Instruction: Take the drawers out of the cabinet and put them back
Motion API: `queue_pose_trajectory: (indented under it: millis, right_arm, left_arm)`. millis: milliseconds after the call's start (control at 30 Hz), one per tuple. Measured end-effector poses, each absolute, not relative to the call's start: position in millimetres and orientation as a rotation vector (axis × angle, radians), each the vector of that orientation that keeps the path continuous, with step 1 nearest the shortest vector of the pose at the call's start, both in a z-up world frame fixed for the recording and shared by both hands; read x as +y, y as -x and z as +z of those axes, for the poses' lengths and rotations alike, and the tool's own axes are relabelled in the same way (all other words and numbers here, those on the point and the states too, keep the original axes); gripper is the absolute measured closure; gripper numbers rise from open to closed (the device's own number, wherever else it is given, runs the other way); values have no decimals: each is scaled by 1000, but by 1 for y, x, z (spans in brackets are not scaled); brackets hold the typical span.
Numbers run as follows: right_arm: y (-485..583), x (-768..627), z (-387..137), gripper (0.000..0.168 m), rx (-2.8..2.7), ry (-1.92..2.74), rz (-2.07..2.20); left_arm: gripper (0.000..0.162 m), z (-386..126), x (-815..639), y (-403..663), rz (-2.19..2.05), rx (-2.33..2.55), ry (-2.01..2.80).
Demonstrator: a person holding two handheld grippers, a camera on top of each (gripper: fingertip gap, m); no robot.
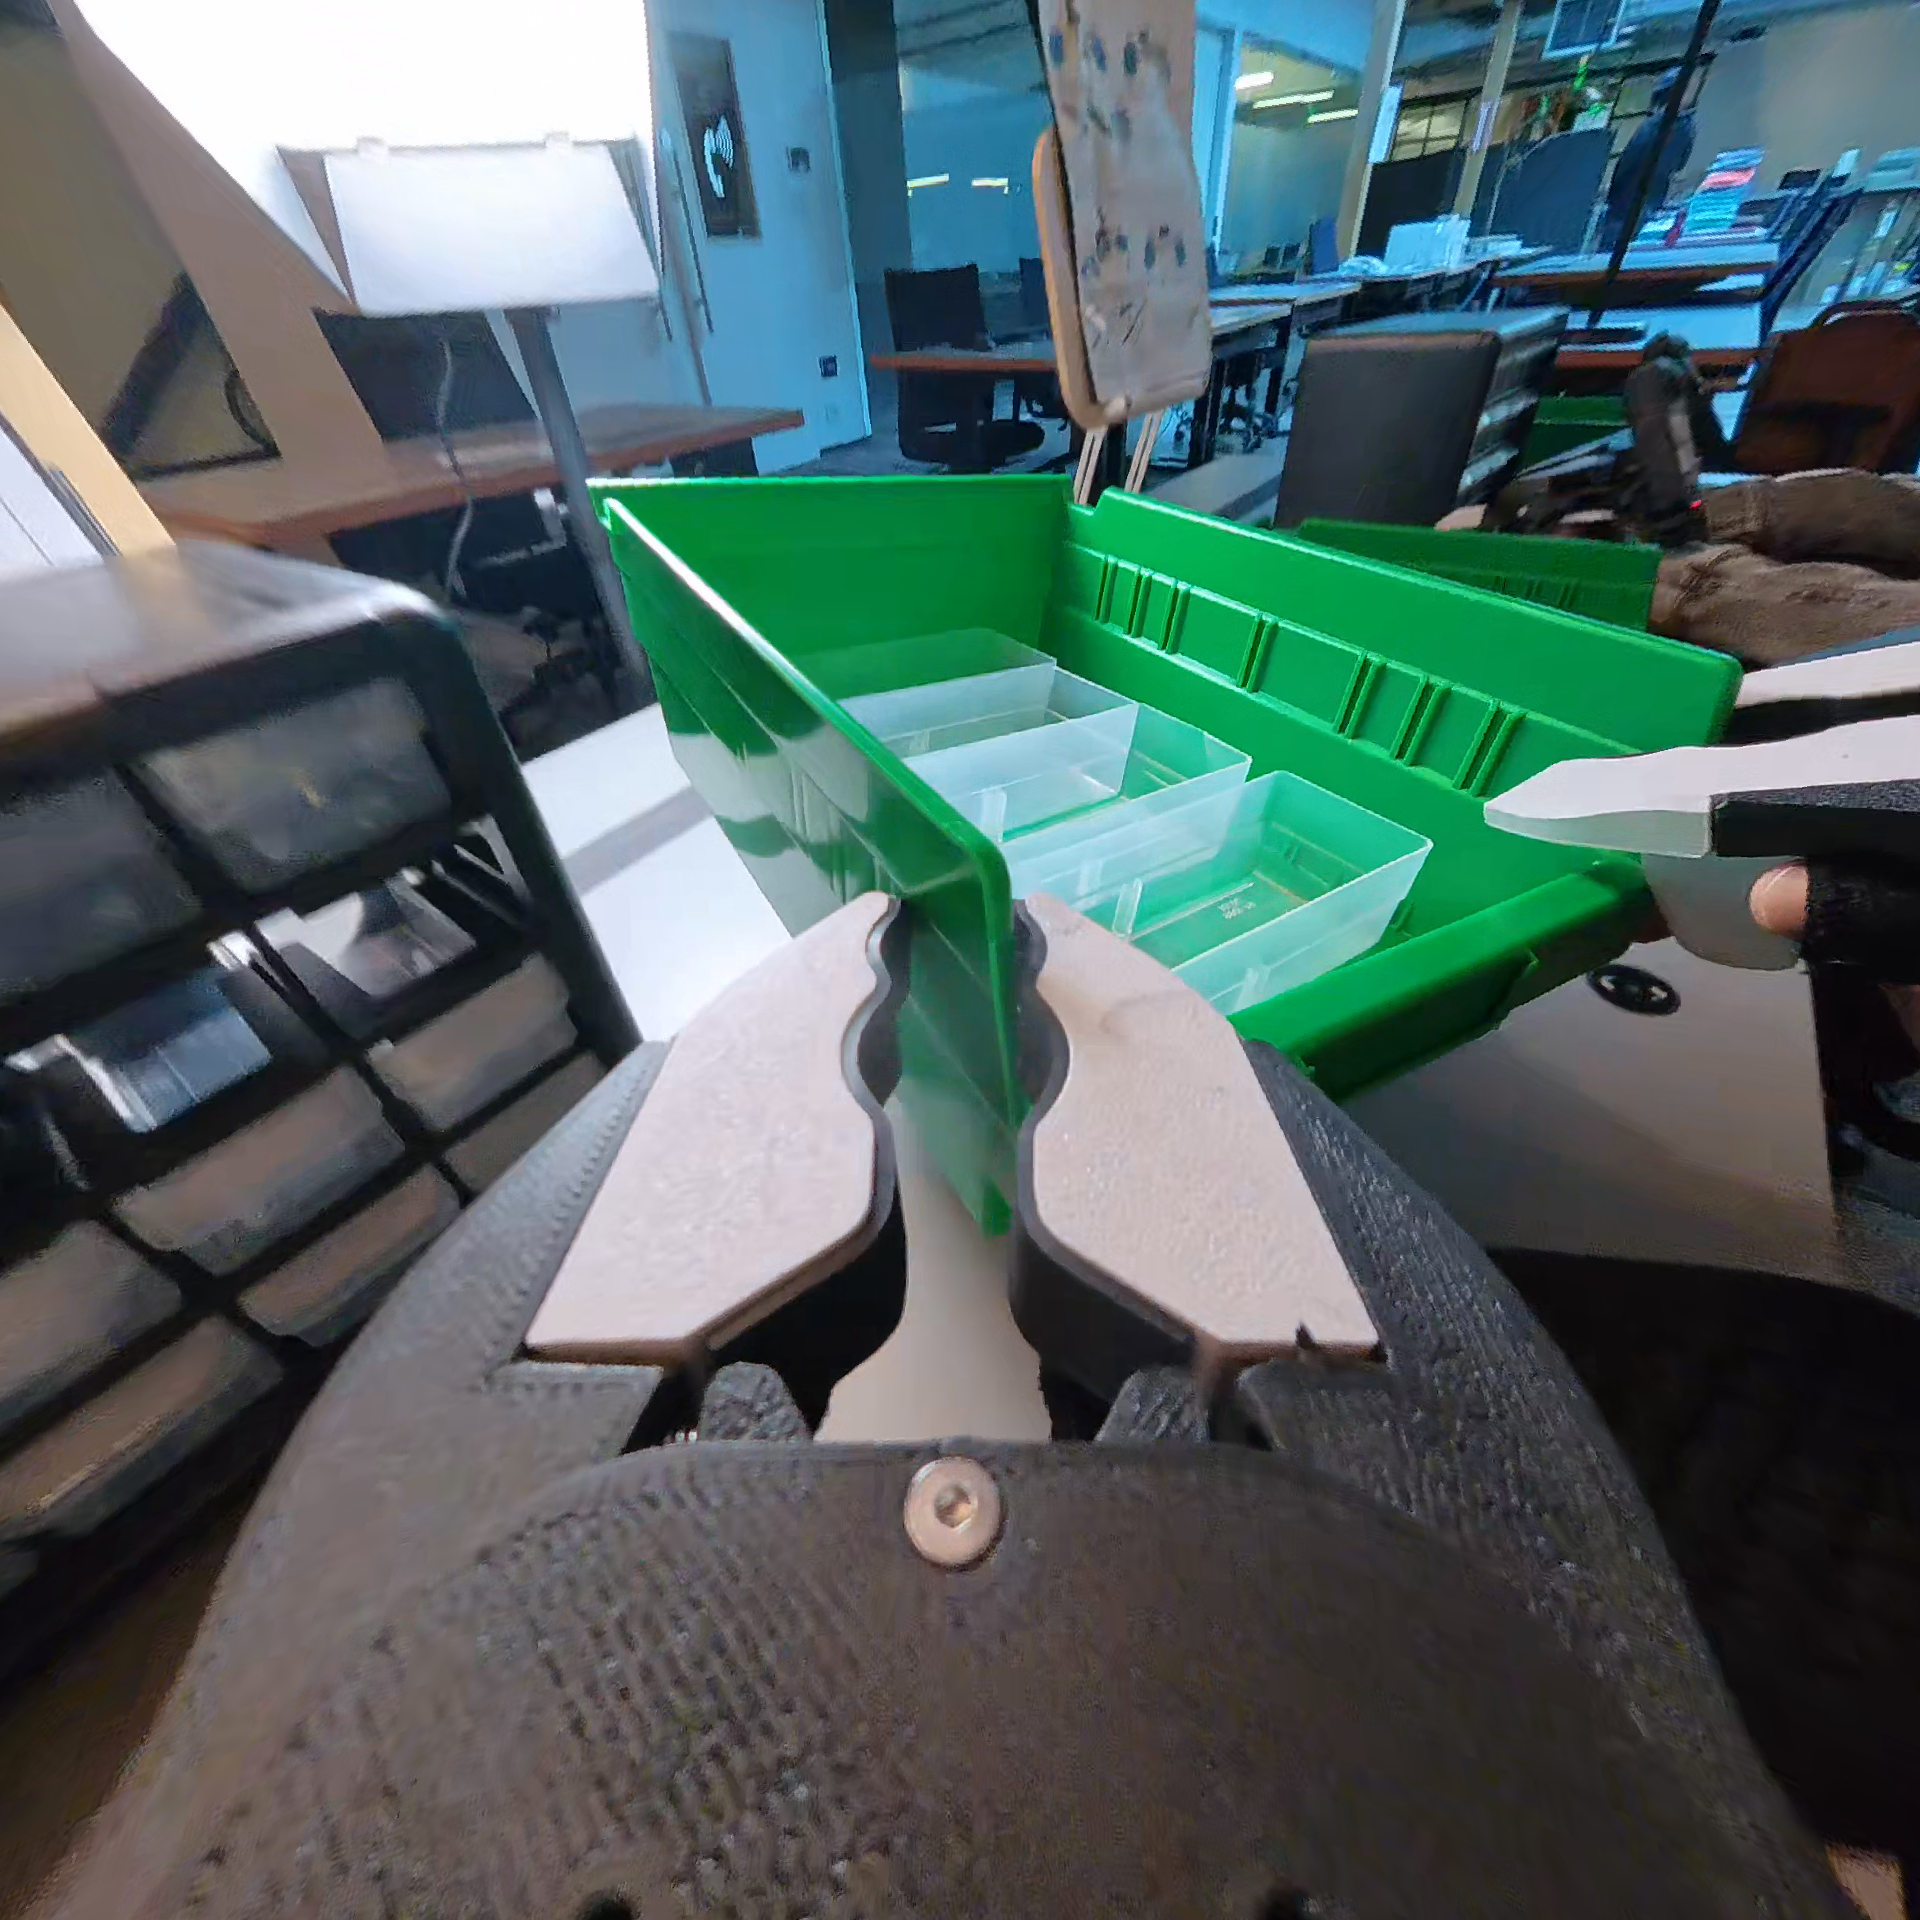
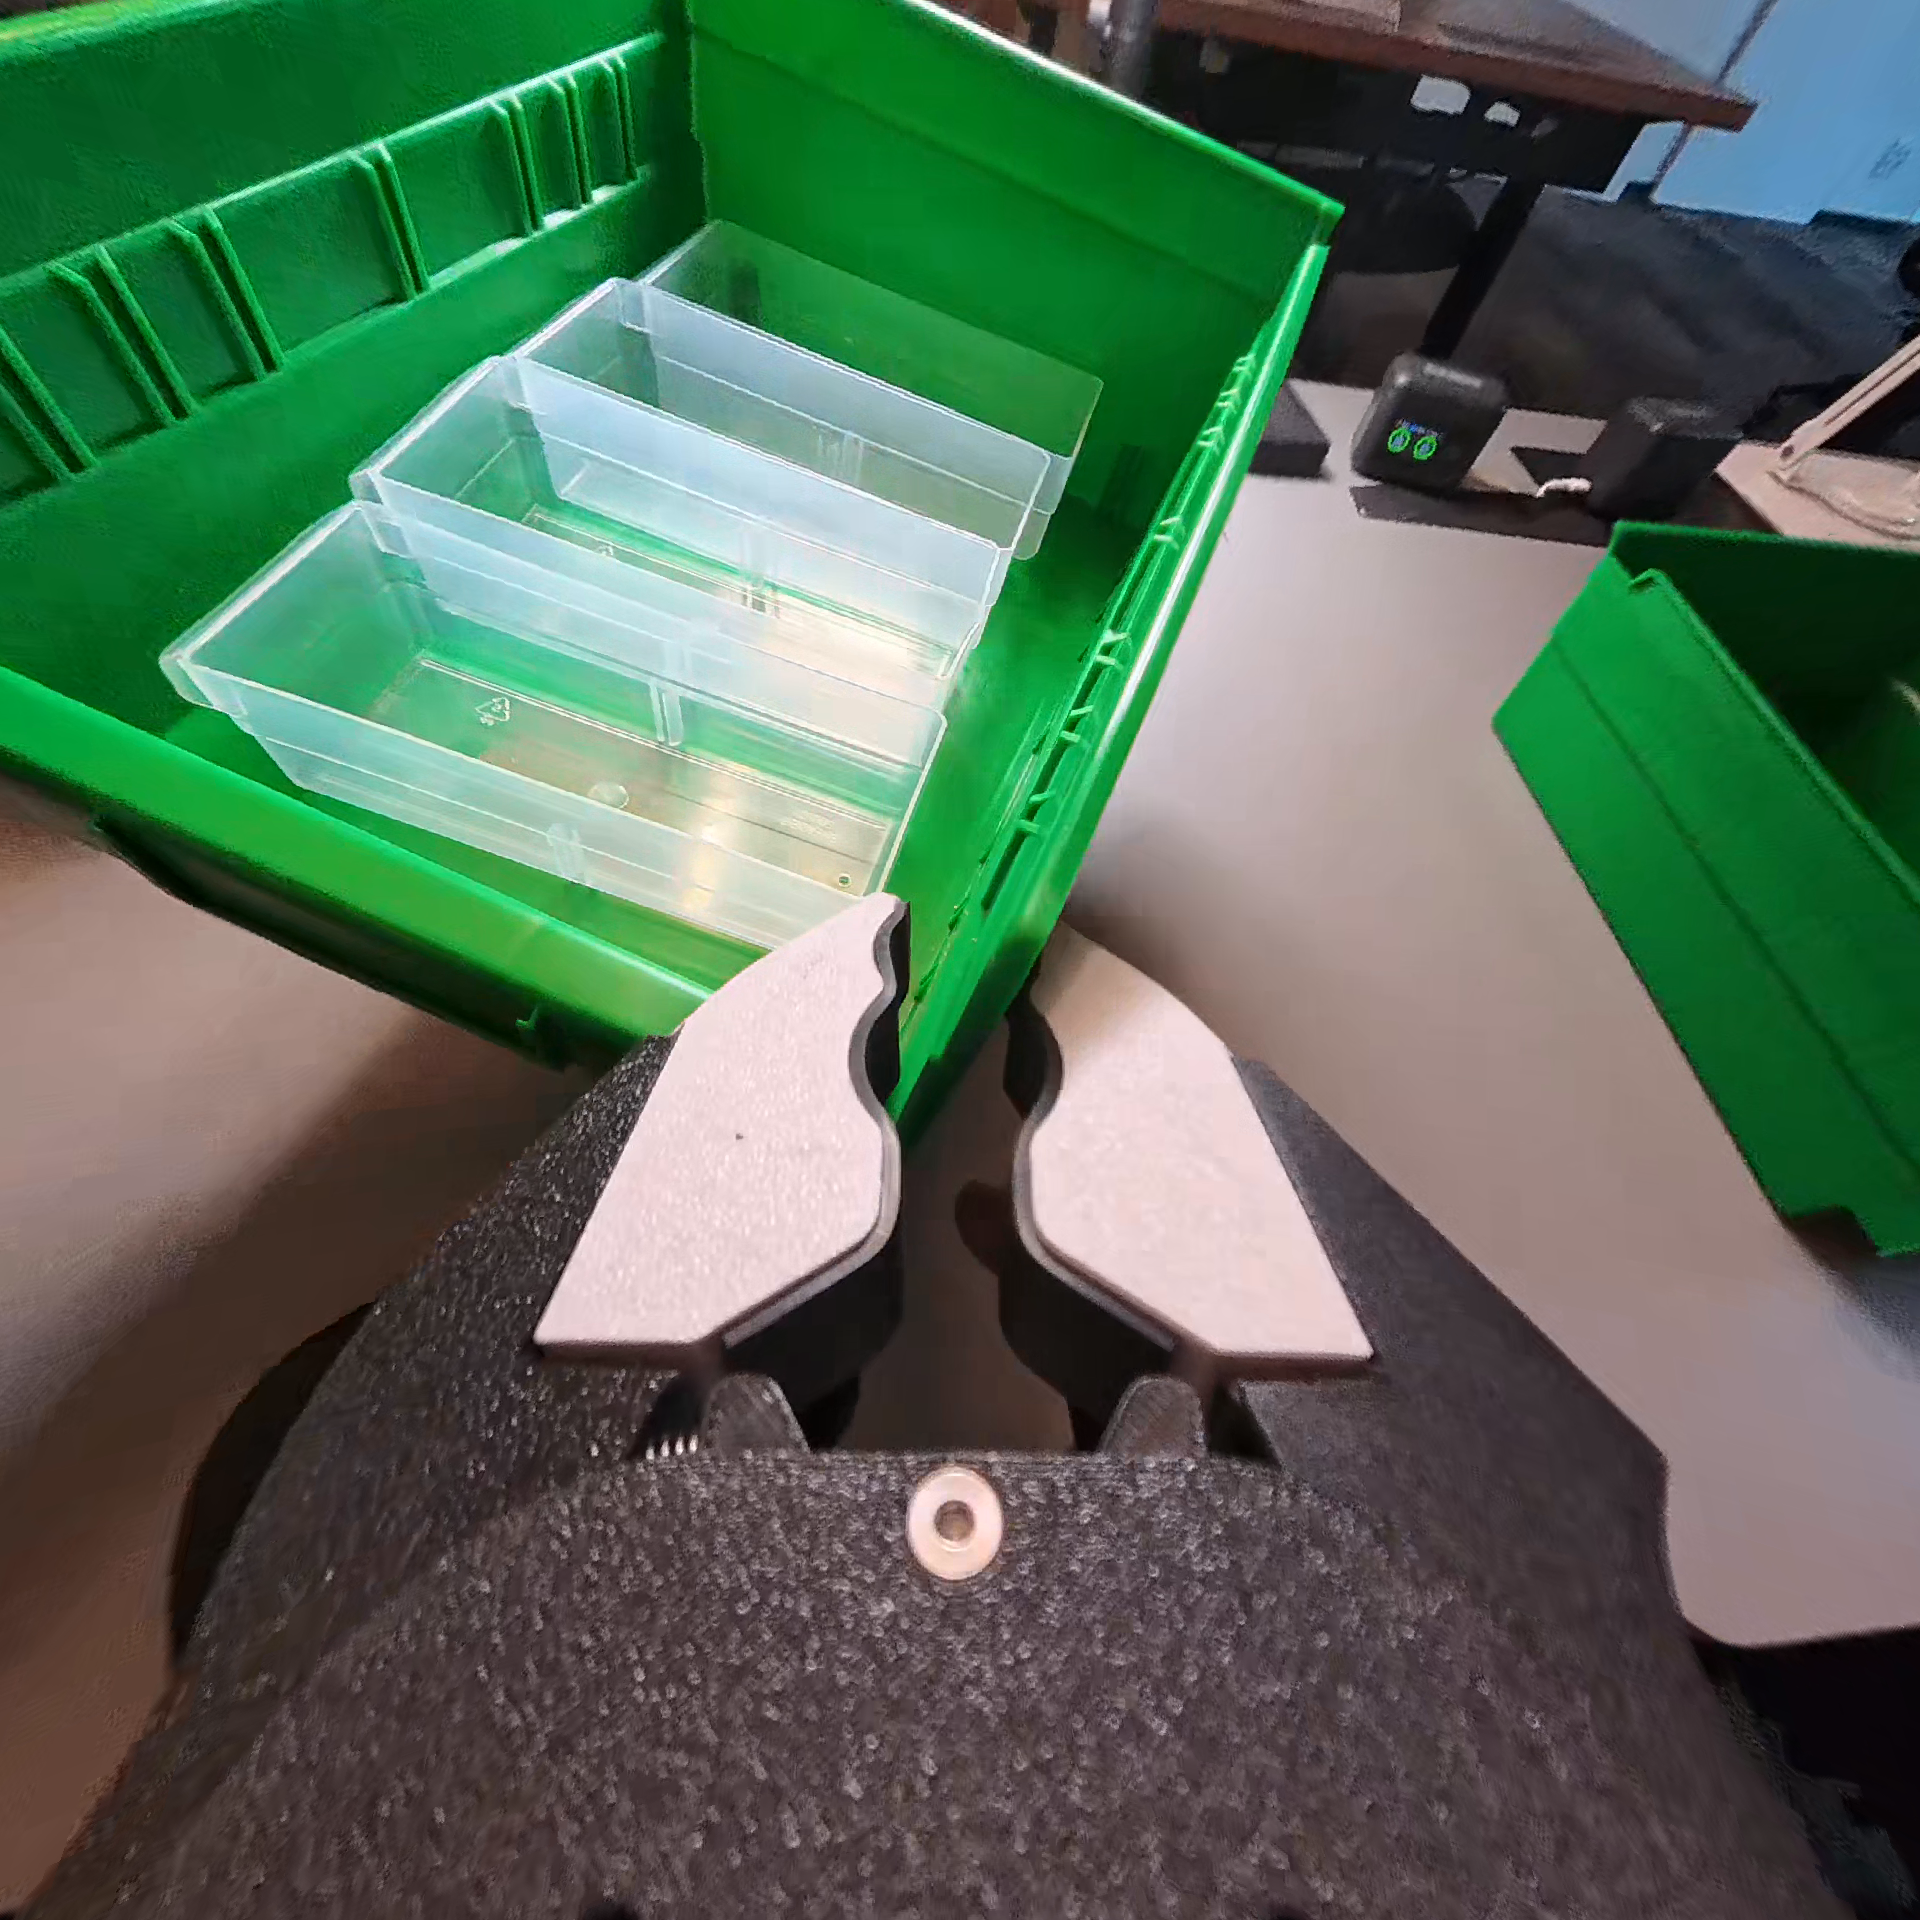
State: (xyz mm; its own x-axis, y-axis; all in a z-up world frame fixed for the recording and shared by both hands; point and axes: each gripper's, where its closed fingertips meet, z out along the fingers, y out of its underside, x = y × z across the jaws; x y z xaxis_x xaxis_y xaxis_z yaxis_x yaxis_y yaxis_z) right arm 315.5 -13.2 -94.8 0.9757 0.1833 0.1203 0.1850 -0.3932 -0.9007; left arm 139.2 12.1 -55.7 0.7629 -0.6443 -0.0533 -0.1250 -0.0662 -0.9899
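Open office: rows of desks (image 1: 1299,301), black chairs (image 1: 940,353), glass partitions, bright window light.

The pale grey surface (image 2: 1299,831) carries a big green bin (image 2: 1039,260), its near end lifted a little off the top; a second green bin (image 2: 1704,914) sits apart to its right; a black drawer cabinet (image 1: 239,935) stands just left of the big bin; two small black boxes (image 2: 1429,416) rest near the far edge.

Bright, blown-out window glare upper left — edges fisheye-bent, cabinet (image 1: 239,997) motion-blurred.
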Motion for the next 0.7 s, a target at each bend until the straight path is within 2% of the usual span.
queue_pose_trajectory:
  millis: [400, 700]
  right_arm:
    - [-255, -54, 33, 153, -430, 1761, 50]
    - [-74, -69, 75, 157, -766, 1534, 334]
  left_arm:
    - [142, 53, -51, -72, -494, 521, 1447]
    - [141, 92, -130, 101, -261, 225, 1361]
